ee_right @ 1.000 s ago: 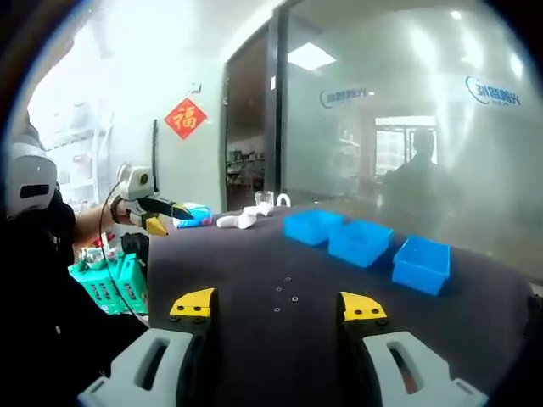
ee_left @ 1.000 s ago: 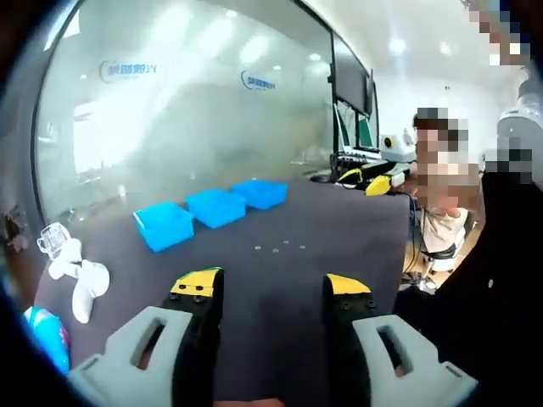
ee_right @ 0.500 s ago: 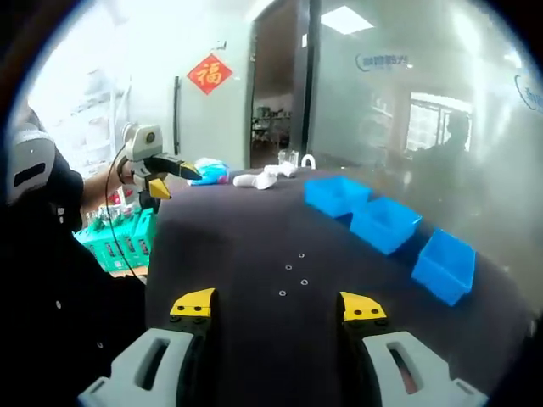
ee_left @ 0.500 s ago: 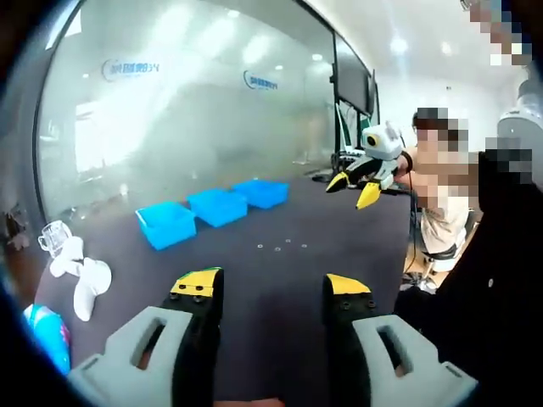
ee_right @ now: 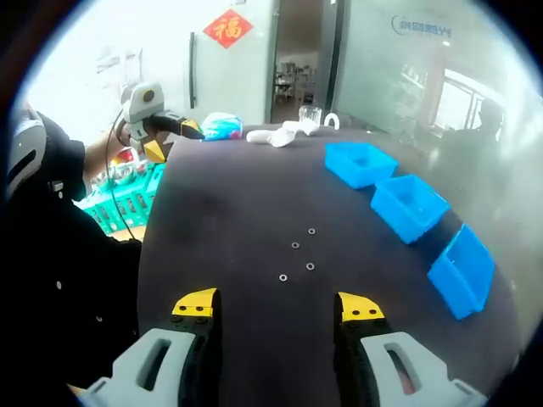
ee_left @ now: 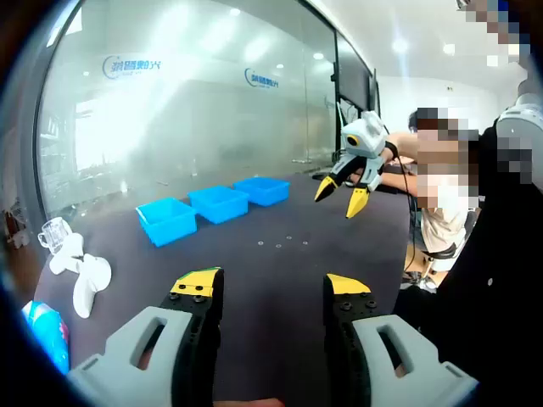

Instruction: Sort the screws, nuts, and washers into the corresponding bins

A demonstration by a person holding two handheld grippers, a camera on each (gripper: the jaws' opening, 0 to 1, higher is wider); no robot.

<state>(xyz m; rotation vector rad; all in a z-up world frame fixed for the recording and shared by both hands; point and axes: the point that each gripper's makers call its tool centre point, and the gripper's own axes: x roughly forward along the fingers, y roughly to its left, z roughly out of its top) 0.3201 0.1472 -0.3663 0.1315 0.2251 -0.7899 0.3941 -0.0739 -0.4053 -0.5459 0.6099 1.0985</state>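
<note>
1. Four small metal pieces [ee_right: 298, 253] lie loose near the middle of the dark table [ee_right: 221, 195] in the right gripper view, just ahead of that view's own jaws; they look like washers or nuts, too small to tell apart. In the left gripper view the same small metal pieces [ee_left: 281, 244] sit mid-table, well apart from the bins.
2. At the far left of the left gripper view a white object [ee_left: 81, 275] and a clear cup [ee_left: 53, 236] rest near the table edge.
3. Next come three blue bins [ee_left: 212, 206] in a row, all apparently empty, so sorting looks not yet begun. In the right gripper view the blue bins [ee_right: 409, 206] run along the right side.
4. The left gripper [ee_left: 271, 287] hangs above the near table, jaws spread with nothing between them.
5. Further right in that view the right gripper [ee_left: 342, 192] hovers over the table, its yellow tips parted and empty; in its own view the right gripper [ee_right: 278, 303] also shows a clear gap.
6. Handling, as I judge it: the pieces are light, rigid and slick, lying flat on the cloth-like top, so they may skid or flip. Pinch across the outer edge with the very fingertips, one piece at a time.
</note>
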